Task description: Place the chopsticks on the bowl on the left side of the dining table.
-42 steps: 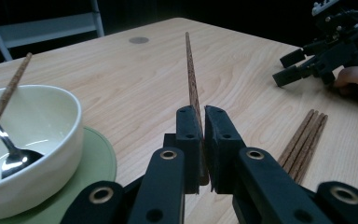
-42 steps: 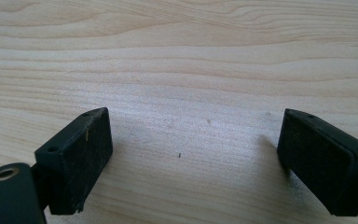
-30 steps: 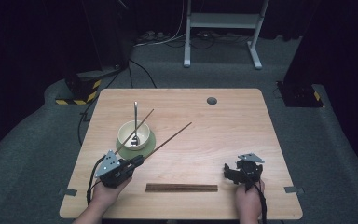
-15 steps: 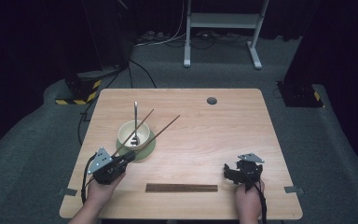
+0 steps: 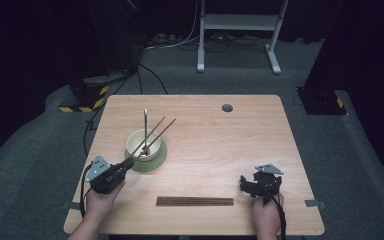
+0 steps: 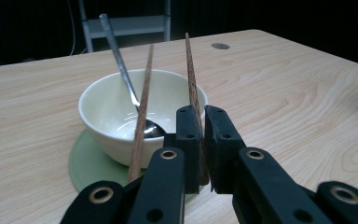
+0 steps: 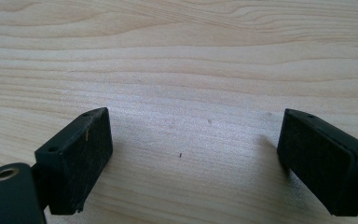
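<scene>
So the job here looks like loading cutlery into the bowl, and it's most of the way there. Starting at the left: the left gripper (image 5: 128,163) is pinching a wooden chopstick (image 6: 192,88) near its lower end — in the left gripper view the jaws are pressed tight on it and the stick angles up and over the rim of the cream bowl (image 5: 143,144). From the high view its far end pokes out past the bowl on the far right side. I'd call this one "being placed", not placed — it's leaning across the bowl but the jaws haven't let go.

Already in the bowl: a metal spoon (image 6: 119,59), handle sticking up toward the back, and a second chopstick (image 6: 142,109) leaning on the near rim beside the held one. The bowl sits on a round green coaster (image 5: 160,159).

Moving right, a dark strip (image 5: 195,201) that looks like more chopsticks lying side by side sits near the front edge of the table (image 5: 260,125). Can't tell how many, so there may be more to move.

Far right, the right gripper (image 5: 258,183) rests low over bare wood, jaws spread wide, nothing between them.
</scene>
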Demonstrator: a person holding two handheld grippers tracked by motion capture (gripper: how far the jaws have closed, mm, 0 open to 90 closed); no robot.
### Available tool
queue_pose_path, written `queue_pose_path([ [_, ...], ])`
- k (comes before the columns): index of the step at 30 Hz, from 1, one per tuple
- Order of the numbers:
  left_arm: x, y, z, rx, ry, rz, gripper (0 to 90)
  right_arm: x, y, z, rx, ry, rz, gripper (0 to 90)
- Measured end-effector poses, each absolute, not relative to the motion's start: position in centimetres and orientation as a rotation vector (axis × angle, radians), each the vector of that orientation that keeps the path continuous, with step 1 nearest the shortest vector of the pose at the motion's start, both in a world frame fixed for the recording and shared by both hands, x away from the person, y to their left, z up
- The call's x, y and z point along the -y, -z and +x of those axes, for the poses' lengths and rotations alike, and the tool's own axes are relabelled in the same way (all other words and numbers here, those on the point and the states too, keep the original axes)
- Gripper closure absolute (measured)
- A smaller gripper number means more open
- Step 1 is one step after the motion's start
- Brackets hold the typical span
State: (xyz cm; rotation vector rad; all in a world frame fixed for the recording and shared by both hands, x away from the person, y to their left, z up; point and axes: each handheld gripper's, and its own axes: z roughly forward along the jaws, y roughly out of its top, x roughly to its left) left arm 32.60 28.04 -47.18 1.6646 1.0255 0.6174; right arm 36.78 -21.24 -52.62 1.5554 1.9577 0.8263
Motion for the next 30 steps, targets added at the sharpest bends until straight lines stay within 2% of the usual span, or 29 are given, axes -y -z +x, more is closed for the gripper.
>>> queue_pose_path([
  [30,-28.6,48.6,33.6,-1.108,-0.658,1.731,83.9,21.2,52.6,36.8,-1.958,-0.827,1.555,10.1],
])
